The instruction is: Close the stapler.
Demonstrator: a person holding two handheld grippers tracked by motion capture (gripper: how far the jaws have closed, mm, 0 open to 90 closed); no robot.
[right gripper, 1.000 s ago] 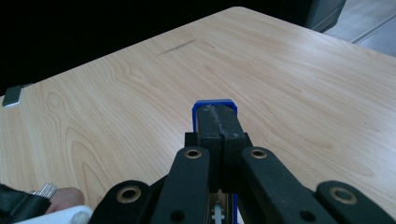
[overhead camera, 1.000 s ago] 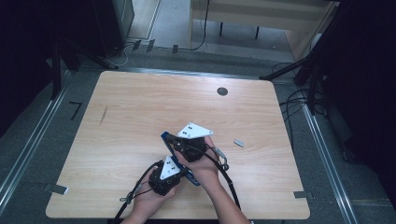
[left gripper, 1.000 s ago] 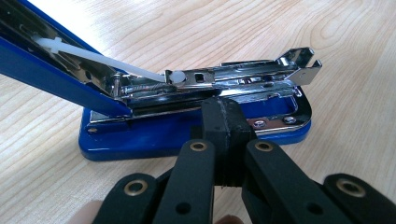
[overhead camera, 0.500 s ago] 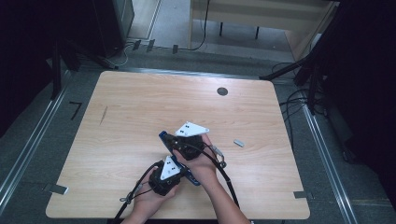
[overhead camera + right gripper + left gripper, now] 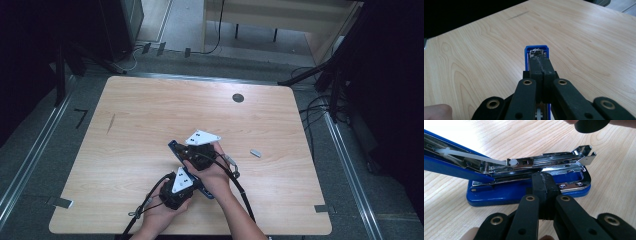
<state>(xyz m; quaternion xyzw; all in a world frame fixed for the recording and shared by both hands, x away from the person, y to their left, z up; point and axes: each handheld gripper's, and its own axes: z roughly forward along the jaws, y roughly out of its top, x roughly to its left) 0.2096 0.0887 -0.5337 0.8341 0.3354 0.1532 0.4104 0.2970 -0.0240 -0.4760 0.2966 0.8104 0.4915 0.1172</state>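
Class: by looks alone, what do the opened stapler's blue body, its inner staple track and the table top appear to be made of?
Stapler blue body: probably glossy plastic or painted metal; smooth, even colour with soft sheen.
Staple track: bright plated metal; mirror-like reflections, thin folded edges.
Table top: wood or wood-look laminate, matt; pale printed-looking grain.

Blue stapler (image 5: 524, 187) lid cut off at upper-left frame edge, small grey object (image 5: 256, 153) right of centre too small to identify

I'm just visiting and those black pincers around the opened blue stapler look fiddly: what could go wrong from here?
1. The stapler lies open with its metal staple rail bare. The shut left gripper sits at its base and might knock it sideways.
2. The shut right gripper rests over the blue top; a slip could snap it closed.
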